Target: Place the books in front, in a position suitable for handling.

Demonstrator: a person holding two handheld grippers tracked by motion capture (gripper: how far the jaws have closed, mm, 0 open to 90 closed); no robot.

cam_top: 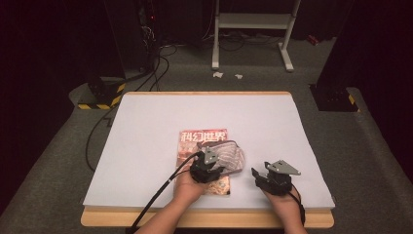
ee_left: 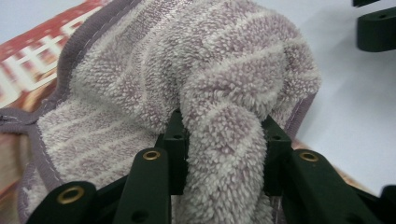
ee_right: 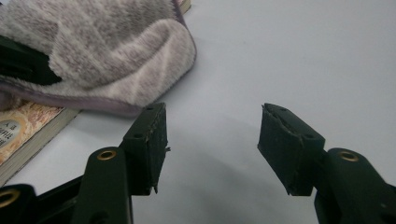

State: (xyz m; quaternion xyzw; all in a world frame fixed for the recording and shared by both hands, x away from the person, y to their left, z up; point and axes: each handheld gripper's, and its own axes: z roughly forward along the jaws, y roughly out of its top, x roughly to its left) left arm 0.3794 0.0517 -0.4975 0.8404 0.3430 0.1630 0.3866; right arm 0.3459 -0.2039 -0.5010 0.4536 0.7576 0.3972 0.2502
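Note:
A fluffy grey-mauve striped towel (cam_top: 233,156) lies bunched on a red-covered magazine (cam_top: 202,139) near the table's middle front. My left gripper (cam_top: 210,168) rests over the magazine's lower part and is shut on a thick fold of the towel (ee_left: 224,140), which bulges up between its jaws. The right gripper (cam_top: 260,176) hovers to the right of the towel over bare white surface, jaws apart with nothing between them (ee_right: 212,144). In the right gripper view the towel (ee_right: 107,56) drapes over the magazine's corner (ee_right: 28,130).
The white table top (cam_top: 146,146) has a wooden front edge (cam_top: 209,220). Beyond the table stand a white metal frame (cam_top: 253,29) and dark equipment with cables (cam_top: 141,44) on the grey floor. Yellow-black striped bases (cam_top: 100,100) flank the far corners.

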